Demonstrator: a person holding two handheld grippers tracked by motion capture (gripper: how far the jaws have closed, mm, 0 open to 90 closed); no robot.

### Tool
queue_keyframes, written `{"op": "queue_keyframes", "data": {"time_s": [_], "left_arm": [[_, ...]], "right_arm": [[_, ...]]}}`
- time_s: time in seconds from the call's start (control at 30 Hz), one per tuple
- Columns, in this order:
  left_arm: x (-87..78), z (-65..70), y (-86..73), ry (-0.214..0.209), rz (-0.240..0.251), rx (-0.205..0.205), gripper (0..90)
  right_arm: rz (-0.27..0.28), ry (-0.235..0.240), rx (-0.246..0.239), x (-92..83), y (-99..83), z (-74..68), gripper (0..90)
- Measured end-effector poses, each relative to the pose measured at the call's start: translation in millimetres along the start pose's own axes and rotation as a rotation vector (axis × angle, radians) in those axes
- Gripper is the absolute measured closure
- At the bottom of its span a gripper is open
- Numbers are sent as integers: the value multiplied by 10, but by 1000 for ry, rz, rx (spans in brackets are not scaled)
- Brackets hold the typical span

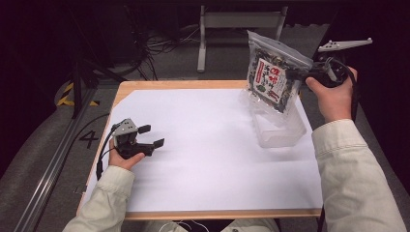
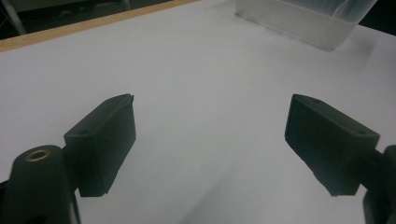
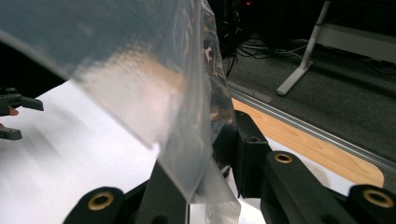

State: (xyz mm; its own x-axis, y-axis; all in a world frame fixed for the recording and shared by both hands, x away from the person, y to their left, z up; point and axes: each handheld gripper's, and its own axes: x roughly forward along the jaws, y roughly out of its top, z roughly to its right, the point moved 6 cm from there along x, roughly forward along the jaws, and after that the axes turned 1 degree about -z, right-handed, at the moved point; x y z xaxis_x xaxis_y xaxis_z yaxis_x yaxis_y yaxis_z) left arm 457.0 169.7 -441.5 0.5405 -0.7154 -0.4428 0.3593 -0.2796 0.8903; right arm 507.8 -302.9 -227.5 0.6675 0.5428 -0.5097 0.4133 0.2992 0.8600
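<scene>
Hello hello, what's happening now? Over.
Right gripper shut on clear printed snack bag, held above clear plastic tub. Left gripper open, empty, over white sheet. Nothing blocking.

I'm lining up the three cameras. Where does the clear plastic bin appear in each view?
High view: clear plastic bin at right, below the held snack bag.
Left gripper view: top right corner.
Right gripper view: cannot tell; the bag blocks it.
Shared landmark: white sheet.

Dark room; grey floor (image 1: 43, 145); cable tangle (image 1: 154, 43); white-legged bench (image 1: 237, 21) behind wooden table (image 1: 183, 85).
</scene>
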Motion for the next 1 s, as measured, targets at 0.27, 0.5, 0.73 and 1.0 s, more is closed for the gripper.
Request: {"op": "queue_keyframes", "data": {"time_s": [0.27,0.5,0.73,1.0], "left_arm": [[-2,5,2,0,-2,5,174],[-4,2,-1,0,-2,2,175],[0,6,-7,-6,-6,-4,175],[4,10,-5,-5,-5,2,176]], "right_arm": [[-6,-41,10,-50,-58,103,767],[-20,-64,23,-7,-143,160,767],[-31,-88,33,-1,-217,241,767],[-56,-109,45,28,-322,310,767]]}}
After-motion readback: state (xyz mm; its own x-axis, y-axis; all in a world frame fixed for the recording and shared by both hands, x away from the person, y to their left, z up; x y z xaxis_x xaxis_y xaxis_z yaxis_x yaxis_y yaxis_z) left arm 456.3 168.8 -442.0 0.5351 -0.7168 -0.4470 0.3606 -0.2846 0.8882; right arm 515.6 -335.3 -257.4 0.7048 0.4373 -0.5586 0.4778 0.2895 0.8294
